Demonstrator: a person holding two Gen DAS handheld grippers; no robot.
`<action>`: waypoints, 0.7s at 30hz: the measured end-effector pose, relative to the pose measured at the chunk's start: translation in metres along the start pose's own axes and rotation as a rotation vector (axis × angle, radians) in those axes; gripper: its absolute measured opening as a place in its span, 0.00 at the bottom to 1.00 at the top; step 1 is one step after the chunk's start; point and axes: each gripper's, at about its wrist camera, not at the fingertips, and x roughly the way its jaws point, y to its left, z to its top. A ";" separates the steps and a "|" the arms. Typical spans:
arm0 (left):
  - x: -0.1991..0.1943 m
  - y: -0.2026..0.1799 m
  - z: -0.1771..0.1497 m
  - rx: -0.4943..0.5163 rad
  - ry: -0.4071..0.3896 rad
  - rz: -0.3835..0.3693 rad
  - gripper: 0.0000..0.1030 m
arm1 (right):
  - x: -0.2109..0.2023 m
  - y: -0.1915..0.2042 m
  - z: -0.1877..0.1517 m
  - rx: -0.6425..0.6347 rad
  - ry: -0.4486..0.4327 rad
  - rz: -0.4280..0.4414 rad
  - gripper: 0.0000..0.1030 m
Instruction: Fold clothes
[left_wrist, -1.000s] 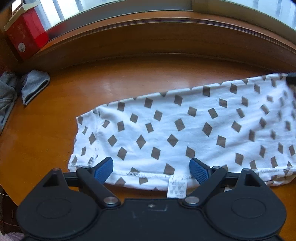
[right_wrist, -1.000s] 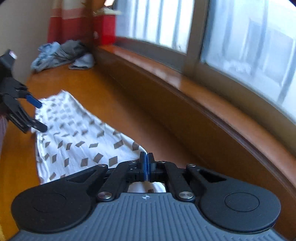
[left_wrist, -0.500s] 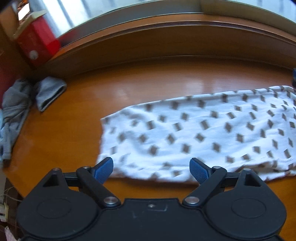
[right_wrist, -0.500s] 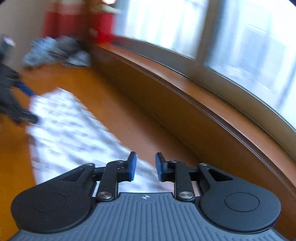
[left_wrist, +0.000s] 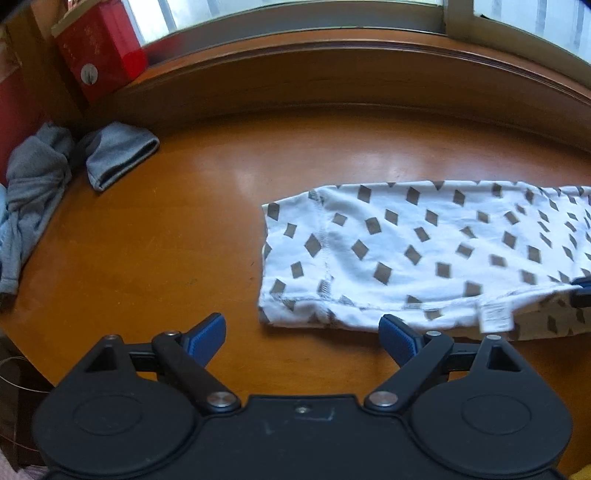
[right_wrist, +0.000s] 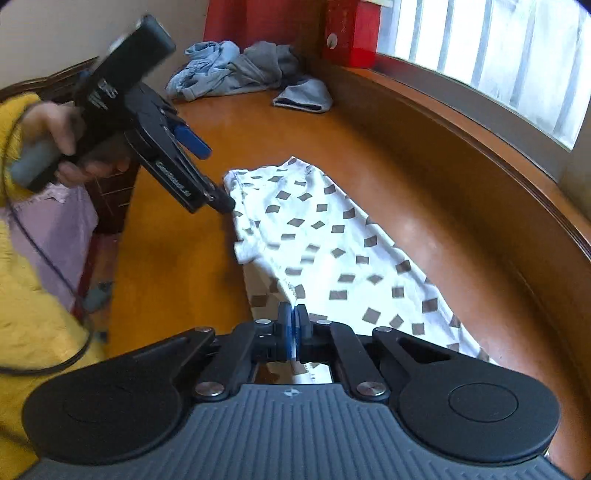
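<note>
Wooden window seat (left_wrist: 192, 236), garment (left_wrist: 424, 251) spread flat beneath window. Soft, light, limp; best pinched at hems. Right gripper (right_wrist: 293, 328) clamped on near edge; left gripper (left_wrist: 301, 338) wide, empty, just beside cloth's end.

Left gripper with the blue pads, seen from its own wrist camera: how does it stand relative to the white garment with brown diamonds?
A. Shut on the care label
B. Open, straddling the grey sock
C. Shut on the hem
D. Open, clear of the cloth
D: the left gripper stands wide open over bare wooden tabletop, near the white garment with brown diamonds without gripping it.
</note>
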 end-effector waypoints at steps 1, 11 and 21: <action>0.000 0.003 0.000 0.001 0.001 0.000 0.86 | 0.006 0.002 -0.002 -0.004 0.035 -0.001 0.01; 0.002 -0.005 0.028 0.096 -0.086 -0.144 0.89 | 0.010 0.015 0.004 0.169 0.000 -0.183 0.51; 0.025 -0.093 0.039 0.439 -0.159 -0.183 0.98 | -0.019 -0.020 -0.070 0.963 -0.047 -0.726 0.60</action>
